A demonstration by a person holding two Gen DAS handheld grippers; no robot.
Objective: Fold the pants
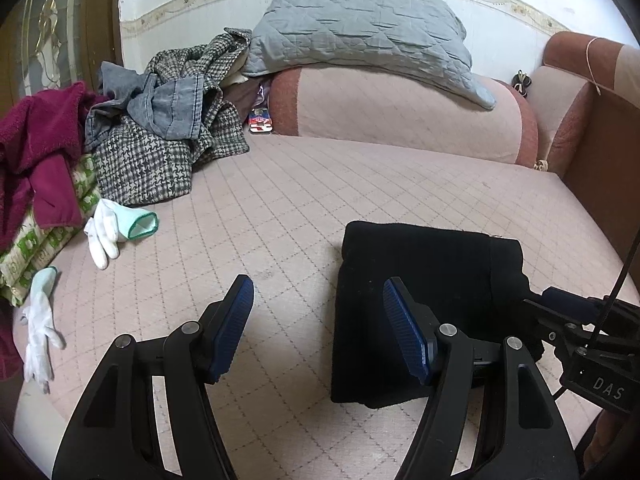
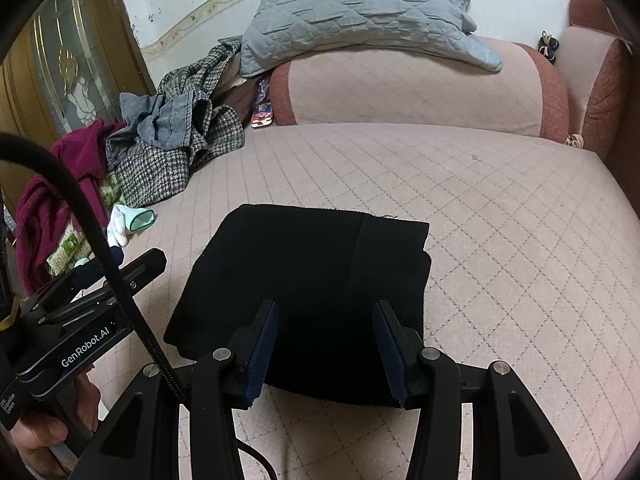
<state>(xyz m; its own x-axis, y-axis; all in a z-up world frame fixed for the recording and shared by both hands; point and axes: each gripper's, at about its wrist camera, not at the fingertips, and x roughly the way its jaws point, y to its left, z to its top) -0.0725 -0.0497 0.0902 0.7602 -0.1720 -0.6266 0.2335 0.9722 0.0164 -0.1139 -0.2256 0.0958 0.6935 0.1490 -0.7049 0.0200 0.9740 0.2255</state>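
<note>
Lying folded near the mattress's [image 2: 480, 208] front edge, the pants [image 2: 312, 280] are one black block — layers impossible to make out. Left gripper [image 1: 318, 328] hangs spread wide, empty, just beside their left edge. Right gripper [image 2: 325, 348] is parted over the near hem, pinching nothing — its fingers hide the hem's middle. Clothes [image 1: 160, 136] crowd the far-left corner.

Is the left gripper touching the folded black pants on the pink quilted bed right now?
Cannot tell. In the left wrist view the left gripper stands open over bare pink quilted bed, but its right finger overlaps the folded black pants, hiding any gap.
</note>
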